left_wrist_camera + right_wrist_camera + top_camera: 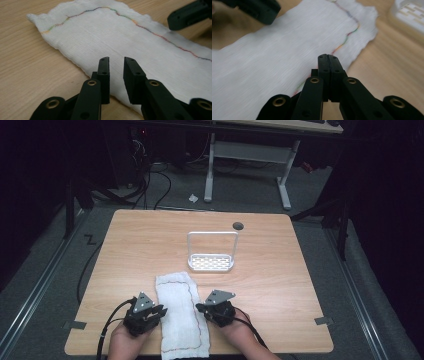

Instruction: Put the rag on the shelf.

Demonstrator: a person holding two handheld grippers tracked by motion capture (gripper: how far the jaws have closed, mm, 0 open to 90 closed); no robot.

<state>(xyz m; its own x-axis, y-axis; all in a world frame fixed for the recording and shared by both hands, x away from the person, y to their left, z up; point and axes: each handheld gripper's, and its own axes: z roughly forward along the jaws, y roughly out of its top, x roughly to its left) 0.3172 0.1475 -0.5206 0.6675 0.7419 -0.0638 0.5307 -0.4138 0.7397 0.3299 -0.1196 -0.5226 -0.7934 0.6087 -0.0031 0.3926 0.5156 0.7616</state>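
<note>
A long white woven cloth with a multicoloured stitched border (181, 315) lies flat on the pale wooden table (280, 265), running from the near edge toward a white plastic rack with a tall wire-like handle (211, 251), which stands just beyond its far end; the left gripper (116, 65) sits at the cloth's left edge, jaws slightly apart, empty; the right gripper (328, 62) sits over the right edge, jaws pressed together, apparently gripping nothing. A likely slip: closing too high would pinch air, or catch one layer and drag the cloth askew.
</note>
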